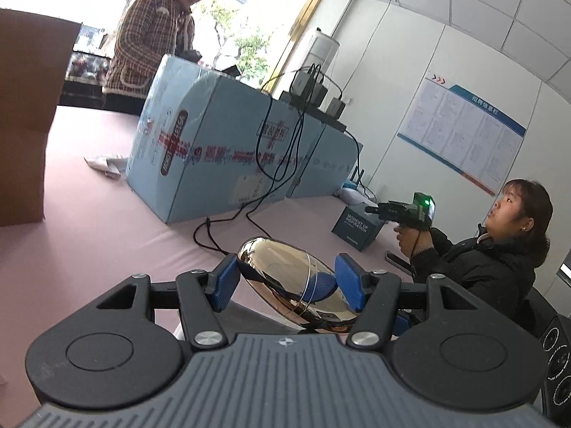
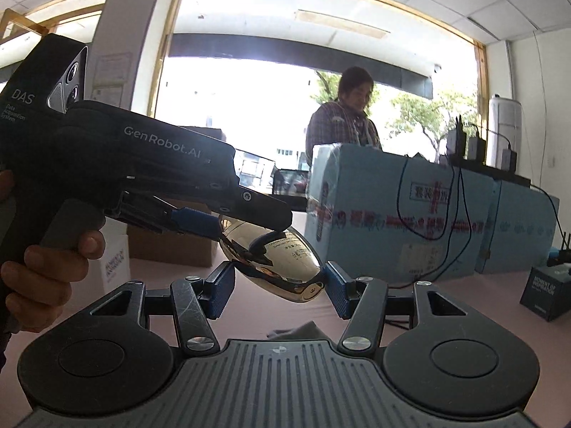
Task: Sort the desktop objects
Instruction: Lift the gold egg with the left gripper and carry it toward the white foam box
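**Shiny case caught between two tongs**

Both tongs meet on one thing: a glossy, egg-shaped metallic case [image 1: 291, 278] held up above the pink tabletop [image 1: 107, 224]. The left tongs [image 1: 285, 281] pinch it, their blue pads [image 1: 225, 280] pressed to its sides. In the right wrist view the same case [image 2: 276, 267] hangs tilted, with the left tongs [image 2: 228, 228] coming in from the left and a hand [image 2: 39, 278] wrapped round their grip. The right tongs [image 2: 280, 287] sit at the case's lower end, pads [image 2: 223, 289] close against it on both sides; whether they truly grip or only touch, I cannot tell.

Behind stand big light-blue boxes [image 1: 221, 142] with chargers and dangling cables on top, a brown carton [image 1: 25, 114] to the left, and a small dark box [image 1: 357, 226] near a seated person [image 1: 499, 249]. Another person [image 1: 153, 35] stands beyond the boxes.
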Demonstrator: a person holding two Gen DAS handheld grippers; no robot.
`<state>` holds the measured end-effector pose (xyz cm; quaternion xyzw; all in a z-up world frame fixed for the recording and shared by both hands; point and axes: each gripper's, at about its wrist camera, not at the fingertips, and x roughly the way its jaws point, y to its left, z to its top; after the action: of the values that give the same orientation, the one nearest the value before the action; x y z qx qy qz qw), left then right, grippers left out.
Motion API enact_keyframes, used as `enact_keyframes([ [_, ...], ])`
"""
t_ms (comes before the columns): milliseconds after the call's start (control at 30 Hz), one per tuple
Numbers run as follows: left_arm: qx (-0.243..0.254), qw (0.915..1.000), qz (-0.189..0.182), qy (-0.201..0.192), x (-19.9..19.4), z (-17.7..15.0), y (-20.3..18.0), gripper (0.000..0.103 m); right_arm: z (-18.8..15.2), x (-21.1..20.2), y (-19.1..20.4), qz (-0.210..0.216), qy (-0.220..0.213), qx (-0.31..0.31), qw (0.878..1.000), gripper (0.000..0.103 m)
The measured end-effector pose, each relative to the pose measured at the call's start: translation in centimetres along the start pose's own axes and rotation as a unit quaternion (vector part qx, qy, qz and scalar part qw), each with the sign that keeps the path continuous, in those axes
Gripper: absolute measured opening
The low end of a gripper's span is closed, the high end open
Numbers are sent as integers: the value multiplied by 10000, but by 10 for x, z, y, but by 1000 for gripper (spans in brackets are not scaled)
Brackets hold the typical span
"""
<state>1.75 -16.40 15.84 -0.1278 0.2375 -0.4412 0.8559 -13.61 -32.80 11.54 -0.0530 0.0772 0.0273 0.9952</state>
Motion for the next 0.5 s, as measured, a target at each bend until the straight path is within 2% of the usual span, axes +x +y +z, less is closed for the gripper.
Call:
enact_keyframes([
  [500, 96, 9982, 242, -531, -78, 8, 1, 56, 28, -15, 41, 341, -408, -235, 9983, 53],
])
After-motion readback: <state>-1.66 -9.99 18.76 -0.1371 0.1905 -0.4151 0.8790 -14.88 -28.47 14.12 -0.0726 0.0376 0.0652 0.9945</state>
